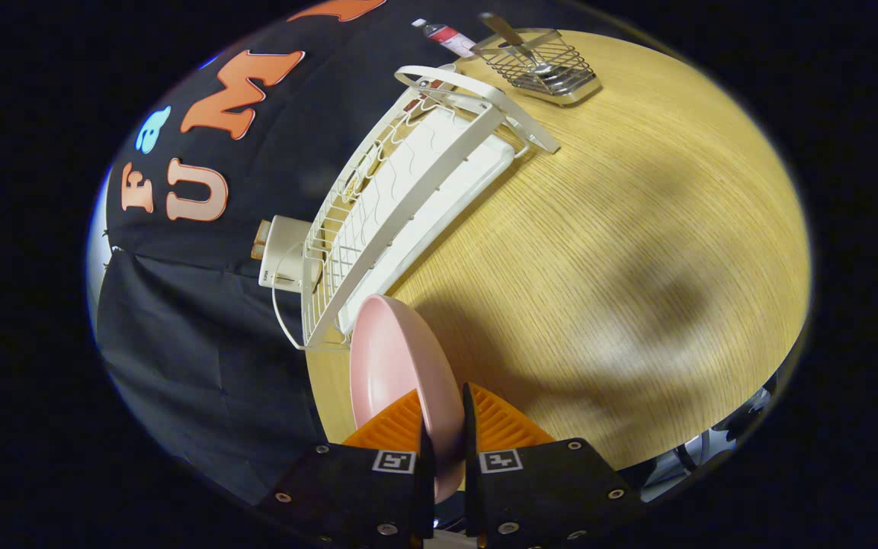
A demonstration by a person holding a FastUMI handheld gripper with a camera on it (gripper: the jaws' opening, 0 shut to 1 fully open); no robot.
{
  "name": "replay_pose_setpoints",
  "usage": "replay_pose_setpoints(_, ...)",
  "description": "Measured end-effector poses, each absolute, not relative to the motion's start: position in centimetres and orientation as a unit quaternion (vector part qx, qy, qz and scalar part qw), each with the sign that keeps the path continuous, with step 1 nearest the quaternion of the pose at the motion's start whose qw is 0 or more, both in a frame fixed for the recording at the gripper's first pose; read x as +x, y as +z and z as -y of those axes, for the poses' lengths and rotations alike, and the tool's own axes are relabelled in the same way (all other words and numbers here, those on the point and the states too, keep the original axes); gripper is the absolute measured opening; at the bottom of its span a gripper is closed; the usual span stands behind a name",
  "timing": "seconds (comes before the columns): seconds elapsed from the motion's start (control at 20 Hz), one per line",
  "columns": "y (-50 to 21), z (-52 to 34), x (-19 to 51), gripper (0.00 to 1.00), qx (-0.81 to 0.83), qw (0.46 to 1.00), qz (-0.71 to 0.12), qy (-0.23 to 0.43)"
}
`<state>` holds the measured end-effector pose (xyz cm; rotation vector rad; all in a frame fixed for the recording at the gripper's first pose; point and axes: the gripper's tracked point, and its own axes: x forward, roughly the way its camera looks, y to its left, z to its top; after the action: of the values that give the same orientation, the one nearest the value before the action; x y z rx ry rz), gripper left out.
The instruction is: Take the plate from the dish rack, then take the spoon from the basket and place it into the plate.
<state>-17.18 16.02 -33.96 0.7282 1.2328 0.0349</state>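
Observation:
A pink plate (393,358) stands on edge between my fingers, and my gripper (443,427) is shut on its rim. The plate is held above the wooden table (622,252), just in front of the near end of the white wire dish rack (401,206), whose slots look vacant. Far beyond the rack, at the table's far edge, a small wire basket (549,65) holds a metal spoon (519,42) with its handle sticking up and out.
A plastic bottle (445,34) lies behind the rack near the basket. A white box-like device (283,252) with a cable sits beside the rack's near end, against the black cloth wall. Shadows fall across the bare wood to the right of the rack.

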Motion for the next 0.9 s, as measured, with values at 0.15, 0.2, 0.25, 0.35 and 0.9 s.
replay_pose_setpoints(0.15,-34.9,-15.5,-16.9,0.16,0.33,0.756,-0.565,0.0)
replay_pose_setpoints(0.2,-35.1,-15.3,-16.4,0.16,0.332,0.757,-0.562,-0.005)
replay_pose_setpoints(0.25,-35.1,-15.2,-16.3,0.16,0.336,0.758,-0.559,-0.009)
replay_pose_setpoints(0.35,-35.5,-15.2,-16.0,0.16,0.338,0.759,-0.557,-0.015)
replay_pose_setpoints(0.9,-33.7,-11.2,-15.5,0.4,0.322,0.774,-0.544,-0.042)
